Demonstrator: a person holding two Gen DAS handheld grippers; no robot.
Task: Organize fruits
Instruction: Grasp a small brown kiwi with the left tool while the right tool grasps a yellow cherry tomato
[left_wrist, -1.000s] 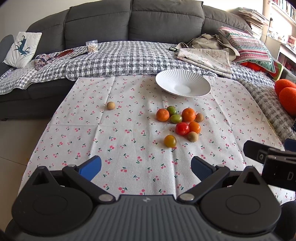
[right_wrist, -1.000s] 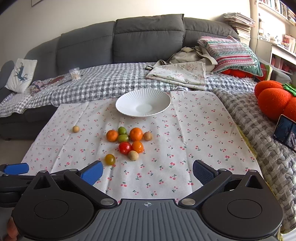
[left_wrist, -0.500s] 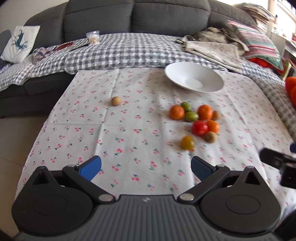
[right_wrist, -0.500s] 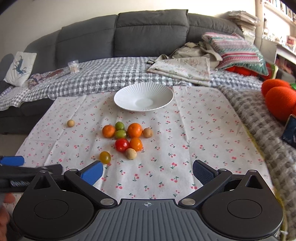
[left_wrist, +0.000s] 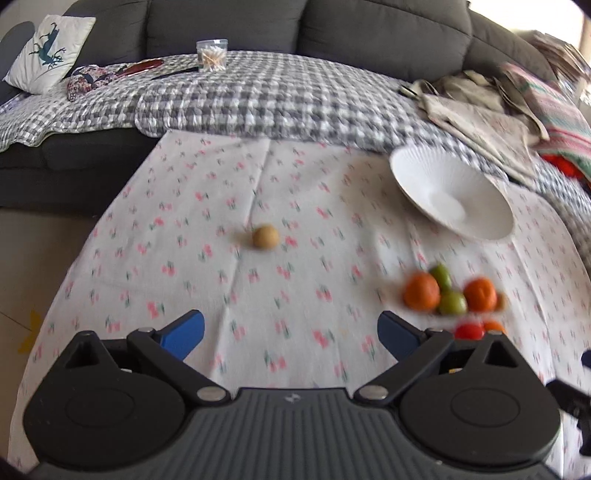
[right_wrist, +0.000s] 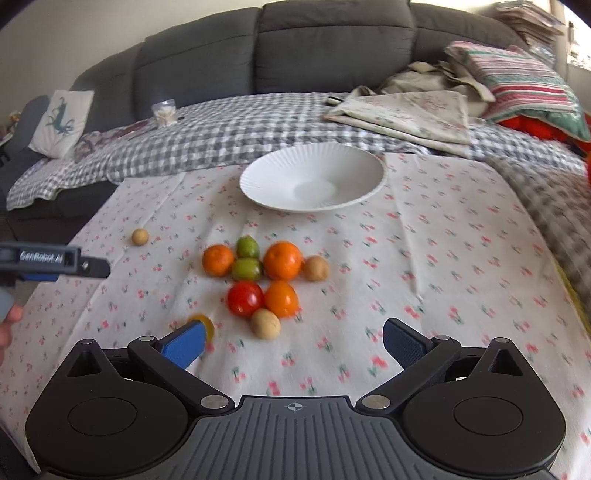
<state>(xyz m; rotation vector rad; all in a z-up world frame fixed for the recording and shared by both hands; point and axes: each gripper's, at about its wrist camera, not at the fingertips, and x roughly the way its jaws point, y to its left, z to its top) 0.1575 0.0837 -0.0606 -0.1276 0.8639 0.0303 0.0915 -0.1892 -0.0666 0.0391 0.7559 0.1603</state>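
Left gripper (left_wrist: 290, 332): my jaws stand wide and hold nothing, over the surface (left_wrist: 295, 221), with the fruit cluster off to the right.
Right gripper (right_wrist: 293, 341): my jaws stand wide and hold nothing, just before the cluster.
Plate (right_wrist: 312, 177): white, bare inside, the landmark.
Fruit cluster (right_wrist: 264, 280): near the plate, on my side of it; oranges, green fruits, a red tomato (right_wrist: 245, 298) and tan fruits, packed touching.
Lone tan fruit (right_wrist: 140, 236): well apart from the plate, to its left.
Yellow fruit (right_wrist: 202, 322): beyond the cluster from the plate, partly hidden behind my right gripper's left finger.
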